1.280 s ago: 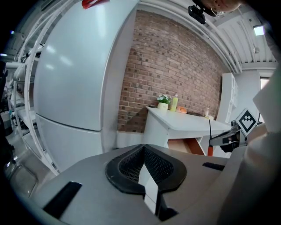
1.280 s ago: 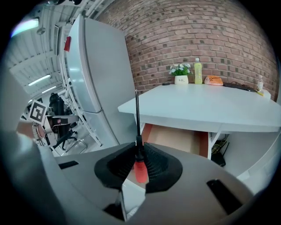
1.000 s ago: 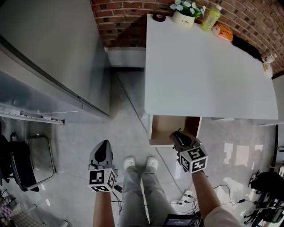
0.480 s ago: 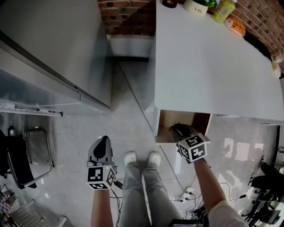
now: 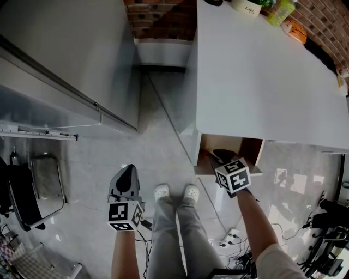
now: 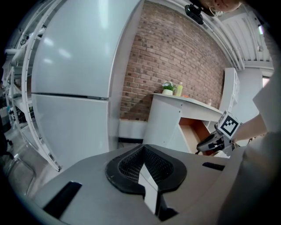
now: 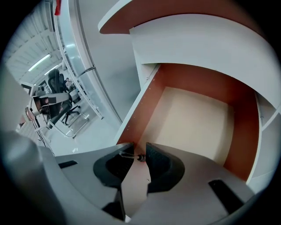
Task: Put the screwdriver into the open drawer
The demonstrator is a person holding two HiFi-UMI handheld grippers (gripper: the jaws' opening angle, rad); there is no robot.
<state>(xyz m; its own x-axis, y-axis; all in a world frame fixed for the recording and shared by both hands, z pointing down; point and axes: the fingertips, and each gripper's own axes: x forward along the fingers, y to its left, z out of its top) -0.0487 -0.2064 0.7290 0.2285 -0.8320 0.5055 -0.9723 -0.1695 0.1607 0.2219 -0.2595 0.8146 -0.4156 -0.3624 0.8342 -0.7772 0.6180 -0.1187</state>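
The open drawer (image 5: 210, 144) sticks out from under the white table (image 5: 262, 82); its pale floor (image 7: 193, 118) and brown walls are bare. My right gripper (image 5: 220, 156) reaches over the drawer's front edge, shut on the screwdriver (image 7: 136, 157). Only a thin metal shaft and a small red bit of the tool show between the jaws. The left gripper view sees that gripper (image 6: 214, 141) at the drawer (image 6: 198, 132) from the side. My left gripper (image 5: 126, 174) hangs low over the floor to the left, jaws shut (image 6: 142, 149) on nothing.
A tall grey cabinet (image 5: 60, 60) stands at left, with a chair (image 5: 32, 190) below it. The person's feet (image 5: 175, 192) stand between the grippers. Cables (image 5: 234, 238) lie on the floor at lower right. A flowerpot (image 5: 250, 6) and a bottle (image 5: 283, 11) stand at the table's far edge.
My right gripper has moved forward with the screwdriver, from the drawer's front edge to over its inside. The head view has shifted toward the table. The left gripper has held still.
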